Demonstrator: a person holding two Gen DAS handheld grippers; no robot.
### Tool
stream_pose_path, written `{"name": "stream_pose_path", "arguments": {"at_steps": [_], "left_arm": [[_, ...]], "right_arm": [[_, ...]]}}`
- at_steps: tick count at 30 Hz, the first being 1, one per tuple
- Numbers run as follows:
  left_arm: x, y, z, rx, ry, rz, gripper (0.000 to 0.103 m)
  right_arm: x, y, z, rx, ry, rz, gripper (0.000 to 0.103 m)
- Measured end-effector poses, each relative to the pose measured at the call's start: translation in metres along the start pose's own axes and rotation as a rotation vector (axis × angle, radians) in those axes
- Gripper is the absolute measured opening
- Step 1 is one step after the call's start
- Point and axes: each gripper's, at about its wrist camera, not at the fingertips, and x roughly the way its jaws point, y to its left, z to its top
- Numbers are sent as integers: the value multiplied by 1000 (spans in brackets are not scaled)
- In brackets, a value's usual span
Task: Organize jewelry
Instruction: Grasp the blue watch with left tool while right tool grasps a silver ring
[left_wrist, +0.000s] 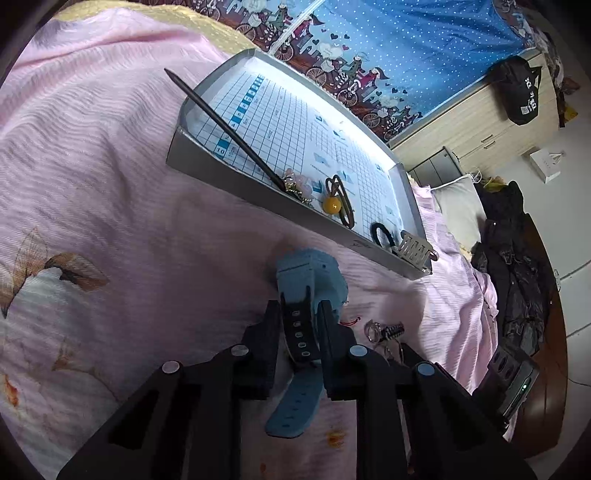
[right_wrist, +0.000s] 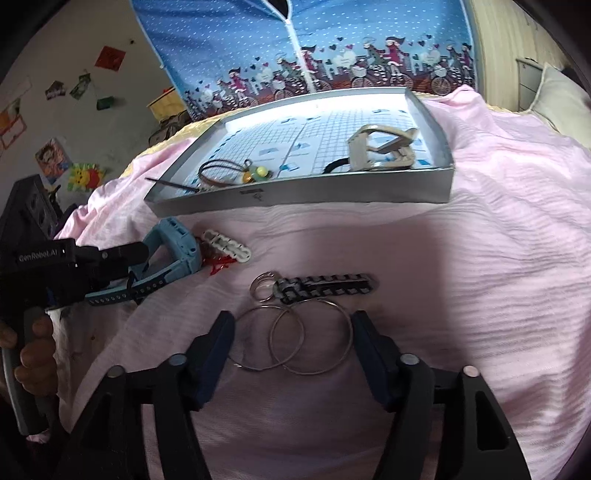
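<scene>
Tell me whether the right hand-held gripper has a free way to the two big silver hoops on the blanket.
Probably yes. The right hand-held gripper is open, with the silver hoops lying flat between its fingers and nothing over them. The black-and-white key ring lies just beyond.

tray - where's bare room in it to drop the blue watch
The tray is bare across its middle and back, between the yellow-bead hair tie and the beige clip. Its front corners are crowded: the black stick to the left, clip and black hair tie right.
</scene>
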Motion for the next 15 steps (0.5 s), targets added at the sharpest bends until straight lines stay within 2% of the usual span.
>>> {"name": "stream_pose_path", "arguments": {"at_steps": [5,8,12,15], "left_arm": [[-4,-20,-13,82,-28,35,15],[-8,-29,-20,105,-47,53,15],[-11,-32,-26,94,-55,57,15],[-12,-33,-27,92,-54,47,15]], "right_arm": [[6,4,-3,-34,10,-13,73],[4,3,-3,-31,4,-17,69],[2,4,-3,-46,4,-41,45],[1,6,-3,-58,26,-48,44]]}}
